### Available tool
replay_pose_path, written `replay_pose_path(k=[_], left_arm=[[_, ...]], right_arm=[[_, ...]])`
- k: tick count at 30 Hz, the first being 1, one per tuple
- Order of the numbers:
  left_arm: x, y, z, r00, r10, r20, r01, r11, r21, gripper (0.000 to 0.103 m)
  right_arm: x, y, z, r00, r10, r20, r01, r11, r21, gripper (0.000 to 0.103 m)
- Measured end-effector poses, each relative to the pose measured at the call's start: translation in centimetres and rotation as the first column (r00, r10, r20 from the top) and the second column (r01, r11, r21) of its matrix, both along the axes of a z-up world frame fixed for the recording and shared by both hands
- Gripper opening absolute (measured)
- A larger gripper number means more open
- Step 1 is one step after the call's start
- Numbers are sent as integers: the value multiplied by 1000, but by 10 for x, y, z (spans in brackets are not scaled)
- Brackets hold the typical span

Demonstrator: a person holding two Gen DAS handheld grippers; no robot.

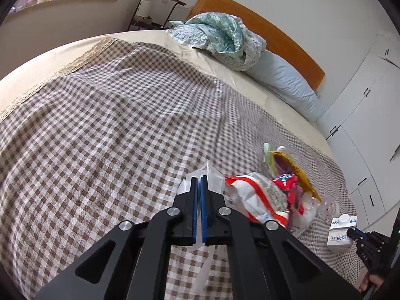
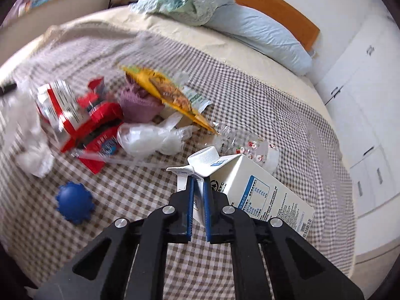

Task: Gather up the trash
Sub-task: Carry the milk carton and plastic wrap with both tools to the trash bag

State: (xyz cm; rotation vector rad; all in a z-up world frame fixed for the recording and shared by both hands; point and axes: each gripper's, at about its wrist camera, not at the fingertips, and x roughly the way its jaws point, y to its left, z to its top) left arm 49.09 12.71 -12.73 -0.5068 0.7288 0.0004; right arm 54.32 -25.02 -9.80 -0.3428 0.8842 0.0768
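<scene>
On the checked bedspread lies a heap of trash: red and white wrappers (image 2: pixel 75 115), a yellow snack bag (image 2: pixel 172 95), a crumpled white plastic bag (image 2: pixel 150 137) and clear plastic (image 2: pixel 247 145). My left gripper (image 1: pixel 199 178) is shut on a clear plastic bag (image 1: pixel 212 175), whose film runs between the blue pads. My right gripper (image 2: pixel 198 180) is shut on the folded top ridge of a white milk carton (image 2: pixel 262 190) with a white cap. The left wrist view shows that carton (image 1: pixel 340 235) at far right with the right gripper (image 1: pixel 352 233) on it.
A blue spiky ball (image 2: pixel 73 203) lies left of the right gripper. A purple cloth (image 2: pixel 137 105) sits among the wrappers. At the head of the bed are a pale blue pillow (image 1: pixel 282 80), a green quilt (image 1: pixel 220 37) and a wooden headboard (image 1: pixel 275 32). White wardrobes (image 2: pixel 362 115) stand at the right.
</scene>
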Motion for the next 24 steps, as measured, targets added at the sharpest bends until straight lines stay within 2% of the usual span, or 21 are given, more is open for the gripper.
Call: replay_pose_path(k=[3,6,10,12,15,18,22,24], left_arm=[[-18,-24,31,998,-38,52,37,999,12,0],[-36,-58,60,994,-89,58,87,996,37,0],[-70,-123,89,966,-246,76,243,969,46,0],[-86,-158,97,948,-313,61,309,949,66,0],[-111,-213,102,906,-422,43,419,906,61,0],[-137,-267,106,858,-512,32,507,856,97,0],[-171,-331,102,788,-615,12,608,782,139,0],[-185,-360,96,752,-659,-5,653,744,143,0]], right_arm=[[-31,-34,46,998,-40,44,31,983,179,7],[-73,-68,79,994,-74,85,45,952,302,7],[-123,-121,110,982,-143,124,68,880,471,7],[-152,-146,113,976,-170,137,69,838,542,7],[-199,-177,115,969,-196,152,65,792,607,7],[-248,-215,106,957,-252,141,90,724,684,7],[-320,-264,86,939,-327,112,127,627,768,6],[-351,-283,70,936,-339,90,143,603,785,6]])
